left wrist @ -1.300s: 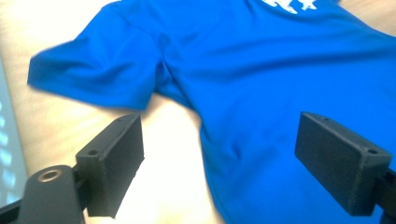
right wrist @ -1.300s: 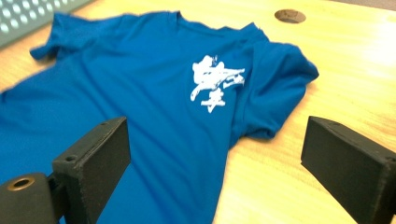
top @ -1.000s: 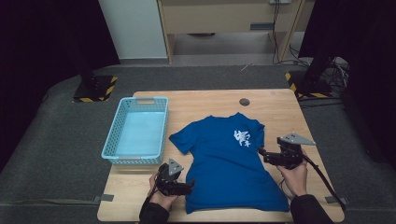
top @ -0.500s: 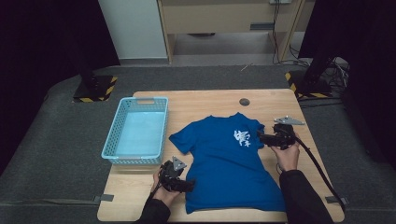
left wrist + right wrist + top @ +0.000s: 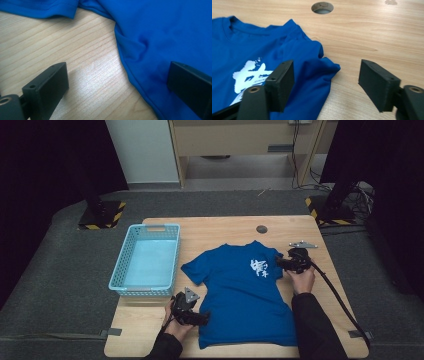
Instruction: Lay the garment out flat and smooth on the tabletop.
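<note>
A blue T-shirt (image 5: 245, 295) lies flat on the wooden table (image 5: 220, 227), filling the centre and lower middle of the high view, its white print (image 5: 259, 268) just right of centre. My left gripper (image 5: 197, 316) sits at the lower left of the shirt, by the side hem. In the left gripper view its jaws stand wide apart and have just been opening: one rests over bare wood at the lower left, the other over the blue cloth at the right edge, and the hem runs between them unpinched. My right gripper (image 5: 280, 264) is at the right of the frame beside the sleeve (image 5: 322, 68). Its jaws have just been closing but are still apart, with the bunched sleeve end between them and not yet squeezed. A light blue basket (image 5: 120, 277) stands at the left of the table, apart from the shirt.
</note>
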A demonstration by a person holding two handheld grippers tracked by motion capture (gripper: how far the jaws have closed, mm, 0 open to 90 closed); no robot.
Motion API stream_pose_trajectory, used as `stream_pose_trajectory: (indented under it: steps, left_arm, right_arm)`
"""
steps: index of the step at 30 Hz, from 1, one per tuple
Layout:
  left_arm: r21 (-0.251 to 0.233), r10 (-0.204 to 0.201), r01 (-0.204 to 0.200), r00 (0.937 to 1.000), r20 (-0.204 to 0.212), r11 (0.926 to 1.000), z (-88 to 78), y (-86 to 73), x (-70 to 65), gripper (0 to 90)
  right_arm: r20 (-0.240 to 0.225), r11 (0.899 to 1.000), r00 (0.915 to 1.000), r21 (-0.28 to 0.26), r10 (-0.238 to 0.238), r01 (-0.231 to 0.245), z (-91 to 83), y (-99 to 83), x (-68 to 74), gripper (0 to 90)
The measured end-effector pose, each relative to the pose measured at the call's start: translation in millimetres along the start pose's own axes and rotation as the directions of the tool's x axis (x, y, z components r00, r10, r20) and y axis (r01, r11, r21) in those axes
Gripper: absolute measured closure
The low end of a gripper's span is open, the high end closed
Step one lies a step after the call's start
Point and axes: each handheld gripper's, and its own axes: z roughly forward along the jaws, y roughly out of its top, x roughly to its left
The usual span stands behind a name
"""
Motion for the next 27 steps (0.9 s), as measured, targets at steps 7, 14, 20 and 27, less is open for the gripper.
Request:
stream_pose_trajectory:
  steps: [7,14,20,27]
  left_arm:
    - [-0.001,0.001,-0.001,1.0000,0.001,1.0000,0.2,-0.2,-0.2,2.0]
    - [-0.003,0.000,0.000,1.0000,0.001,1.0000,0.4,-0.3,-0.3,1.9]
    - [-0.003,0.000,0.000,1.0000,0.001,1.0000,0.3,-0.3,-0.5,1.9]
    - [0.000,0.002,-0.002,1.0000,0.002,1.0000,0.6,0.0,-0.9,1.6]
  right_arm:
    - [-0.001,1.000,1.0000,0.028,0.006,-0.006,15.4,-7.0,0.5,38.6]
    - [0.010,0.999,0.9998,0.048,-0.016,0.015,25.0,-15.4,5.1,61.1]
    - [-0.051,0.999,0.9987,0.045,0.000,0.002,19.9,-13.1,10.1,84.3]
    - [-0.141,0.997,0.9889,-0.073,-0.048,0.038,-3.6,4.5,36.2,84.6]
